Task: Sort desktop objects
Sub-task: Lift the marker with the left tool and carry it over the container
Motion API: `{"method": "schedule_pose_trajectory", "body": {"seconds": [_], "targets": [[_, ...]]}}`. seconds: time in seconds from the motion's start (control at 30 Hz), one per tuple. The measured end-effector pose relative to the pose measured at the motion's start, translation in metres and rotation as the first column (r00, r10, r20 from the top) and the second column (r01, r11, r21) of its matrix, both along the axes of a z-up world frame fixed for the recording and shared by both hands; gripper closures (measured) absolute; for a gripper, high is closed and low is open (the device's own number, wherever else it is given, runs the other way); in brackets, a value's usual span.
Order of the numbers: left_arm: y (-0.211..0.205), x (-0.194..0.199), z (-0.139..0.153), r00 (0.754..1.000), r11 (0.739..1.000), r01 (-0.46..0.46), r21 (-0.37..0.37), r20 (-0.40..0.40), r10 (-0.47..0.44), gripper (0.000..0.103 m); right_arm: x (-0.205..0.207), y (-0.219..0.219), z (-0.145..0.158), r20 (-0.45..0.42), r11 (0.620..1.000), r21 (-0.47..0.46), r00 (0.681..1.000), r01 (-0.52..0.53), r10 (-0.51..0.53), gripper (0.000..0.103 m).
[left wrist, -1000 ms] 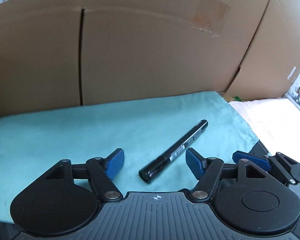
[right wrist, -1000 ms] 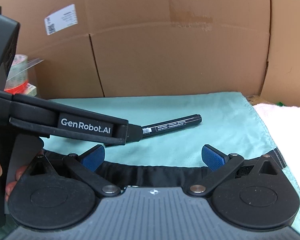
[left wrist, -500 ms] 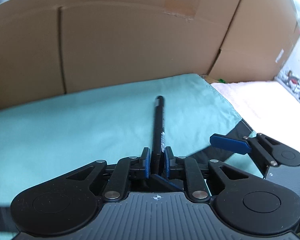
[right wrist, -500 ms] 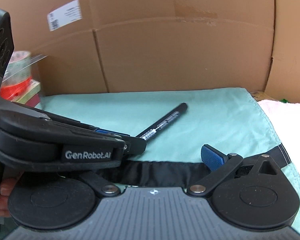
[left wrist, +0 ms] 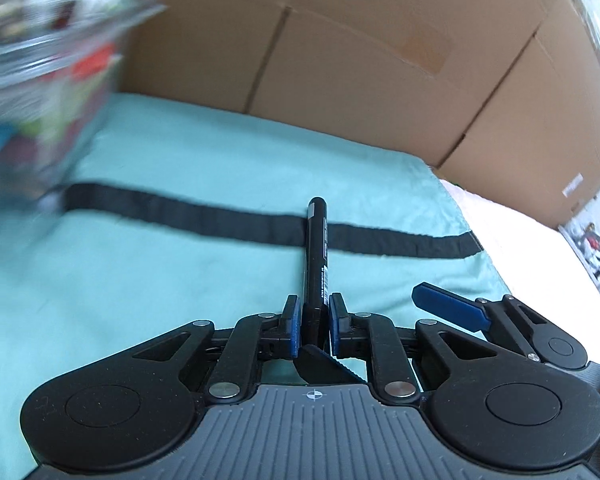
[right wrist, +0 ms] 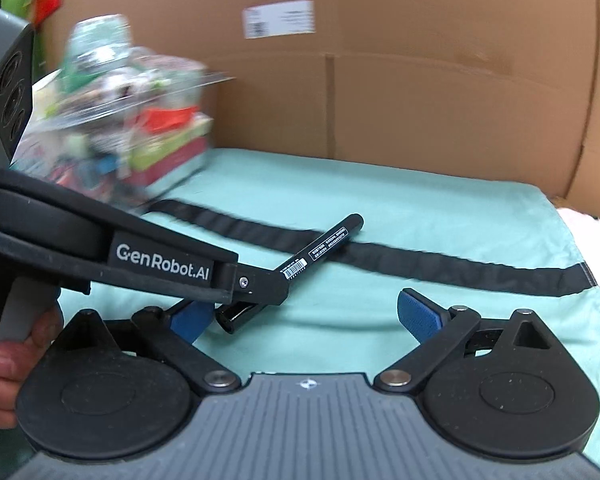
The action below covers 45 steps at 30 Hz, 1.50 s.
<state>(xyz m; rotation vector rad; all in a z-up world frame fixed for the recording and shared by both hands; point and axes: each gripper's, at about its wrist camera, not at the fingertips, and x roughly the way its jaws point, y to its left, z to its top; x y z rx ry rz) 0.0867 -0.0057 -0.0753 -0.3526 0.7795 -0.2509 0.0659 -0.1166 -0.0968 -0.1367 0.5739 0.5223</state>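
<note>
"GenRobot.AI" on left claw (right wrist: 260, 300)

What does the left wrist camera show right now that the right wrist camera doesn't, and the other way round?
Only the left wrist view: the left tool head-on, its blue pads clamped on the black marker.

Only the right wrist view: the right tool standing open and empty, the hand on the left tool's handle, the marker's barcode label from the side.

Both: the marker held above the green cloth, its black strip, the blurred clear container of sorted items, cardboard boxes behind.
</note>
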Motion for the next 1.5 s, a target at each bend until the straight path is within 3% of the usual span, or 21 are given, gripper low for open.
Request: {"method": "schedule_pose_trajectory", "body": {"seconds": [0.3, 0.33, 0.37, 0.43, 0.57, 0.73, 0.87, 0.9, 0.97, 1.07, 1.17, 1.23, 1.27, 1.37, 1.43, 1.47, 1.5], "targets": [[0.027, -0.046, 0.000, 0.998, 0.997, -0.063, -0.032, -0.003, 0.063, 0.092, -0.040, 0.023, 0.002, -0.015, 0.998, -0.020, 0.998, -0.066, 0.066, 0.005], [0.027, -0.048, 0.001, 0.998, 0.997, -0.069, -0.029, 0.006, 0.069, 0.087, -0.045, 0.023, 0.002, -0.015, 0.996, -0.023, 0.997, -0.081, 0.080, 0.005], [0.028, -0.049, 0.004, 0.997, 0.997, -0.068, -0.019, 0.022, 0.069, 0.069, -0.049, 0.023, 0.002, -0.012, 0.996, -0.029, 0.996, -0.084, 0.084, 0.005], [0.028, -0.052, 0.010, 0.994, 0.996, -0.089, 0.015, 0.062, 0.088, 0.065, -0.052, 0.026, 0.002, -0.008, 0.996, -0.040, 0.997, -0.083, 0.083, 0.005], [0.030, -0.049, 0.015, 0.994, 0.996, -0.082, 0.036, 0.077, 0.079, 0.048, -0.049, 0.037, 0.006, -0.003, 0.996, -0.029, 0.996, -0.085, 0.084, 0.007], [0.037, -0.041, 0.021, 0.995, 0.996, -0.066, 0.060, 0.082, 0.061, 0.048, -0.038, 0.058, 0.003, -0.008, 0.993, -0.050, 0.994, -0.111, 0.110, 0.010], [0.035, -0.040, 0.024, 0.997, 0.997, -0.013, 0.082, 0.073, 0.007, 0.048, -0.028, 0.053, -0.003, -0.064, 0.996, -0.036, 0.995, -0.079, 0.076, 0.027], [0.033, -0.039, 0.024, 0.998, 0.997, 0.003, 0.079, 0.067, -0.008, 0.048, -0.029, 0.049, -0.002, -0.056, 0.997, -0.049, 0.997, -0.060, 0.058, 0.036], [0.027, -0.035, 0.023, 0.998, 0.998, 0.025, 0.059, 0.057, -0.028, 0.048, -0.033, 0.038, -0.002, -0.048, 0.998, -0.059, 0.998, -0.036, 0.034, 0.036], [0.010, -0.025, 0.017, 0.999, 0.998, 0.046, 0.040, 0.018, -0.046, 0.048, -0.039, 0.022, -0.002, -0.061, 0.999, -0.042, 0.998, -0.014, 0.011, 0.045], [-0.002, -0.015, 0.006, 0.998, 0.998, 0.056, 0.016, -0.033, -0.055, 0.049, -0.042, 0.017, -0.001, -0.061, 0.998, -0.055, 0.998, -0.005, 0.001, 0.046], [-0.006, -0.013, 0.005, 0.999, 0.999, 0.032, 0.018, -0.020, -0.032, 0.049, -0.040, 0.018, -0.001, -0.060, 0.998, -0.056, 0.998, -0.002, -0.001, 0.046], [-0.007, -0.012, 0.005, 0.999, 1.000, 0.026, 0.017, -0.020, -0.025, 0.051, -0.039, 0.020, -0.001, -0.060, 0.999, -0.054, 0.998, 0.002, -0.005, 0.046], [-0.009, -0.008, 0.004, 1.000, 0.997, 0.019, 0.068, -0.014, -0.018, 0.076, -0.030, 0.024, -0.003, -0.059, 0.999, -0.047, 0.998, 0.006, -0.009, 0.045], [-0.007, -0.008, 0.003, 1.000, 0.997, 0.023, 0.071, -0.008, -0.023, 0.079, -0.026, 0.025, -0.003, -0.060, 0.999, -0.035, 0.998, -0.008, 0.006, 0.055], [-0.006, -0.008, 0.002, 1.000, 0.997, 0.022, 0.069, -0.007, -0.021, 0.084, -0.026, 0.024, -0.002, -0.066, 0.999, -0.026, 0.998, -0.019, 0.017, 0.073], [-0.006, -0.008, 0.002, 1.000, 0.998, 0.017, 0.068, -0.003, -0.017, 0.082, -0.027, 0.024, -0.002, -0.069, 1.000, -0.028, 0.998, -0.013, 0.011, 0.083]]}}
